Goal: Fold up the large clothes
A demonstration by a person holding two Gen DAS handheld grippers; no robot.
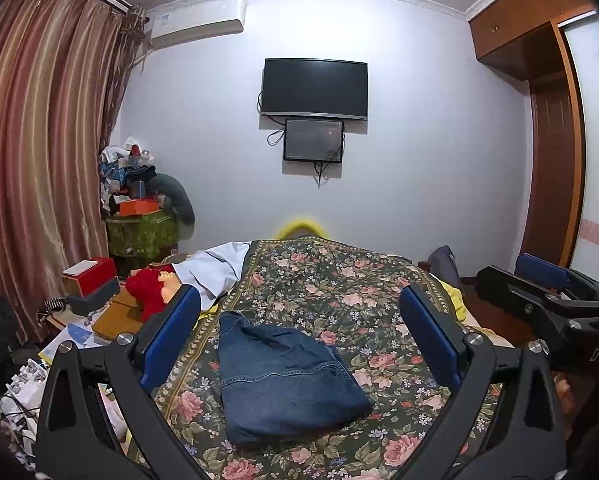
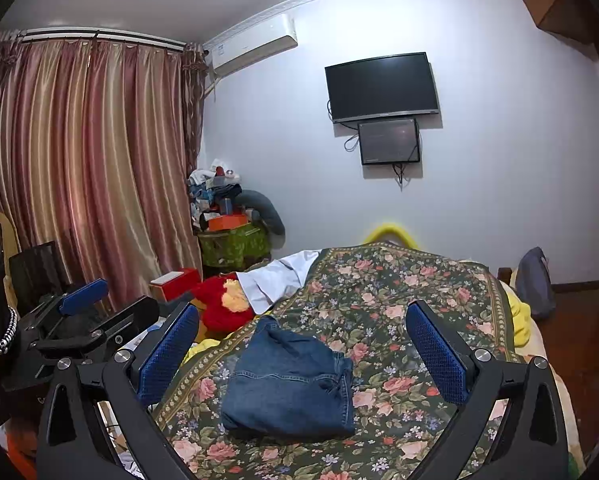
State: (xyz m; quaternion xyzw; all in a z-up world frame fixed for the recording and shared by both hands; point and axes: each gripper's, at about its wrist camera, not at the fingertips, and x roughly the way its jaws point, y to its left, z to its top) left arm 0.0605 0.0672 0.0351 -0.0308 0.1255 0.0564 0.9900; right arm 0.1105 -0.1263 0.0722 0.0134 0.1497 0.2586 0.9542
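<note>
On a bed spread with a dark floral quilt [image 1: 331,292], a pair of blue denim jeans [image 1: 283,376] lies folded into a compact, thick bundle near the foot end, resting flat on the quilt and touching neither tool. Both hand-held grippers hang above and short of it, jaws spread wide and holding nothing: the left gripper [image 1: 299,332] frames the bundle between its blue-padded fingers in its own view, and the right gripper [image 2: 301,350] does the same from slightly further right.

The bundle sits ahead of and below both pairs of jaws, roughly centred between them, its long axis running away from the cameras toward the wall-mounted television [image 1: 314,87]; neither side looks clearly nearer. A narrower, rumpled end points away, while the near edge is a rounded fold.

The denim looks heavy and stiff, with pale stitched seams, and should hold its shape. The fold appears largely finished; any further move would likely be a tidy-up or a lift.

A white garment [image 1: 215,268] and a red plush toy [image 1: 149,292] lie at the bed's left edge, well apart from the jeans.
</note>
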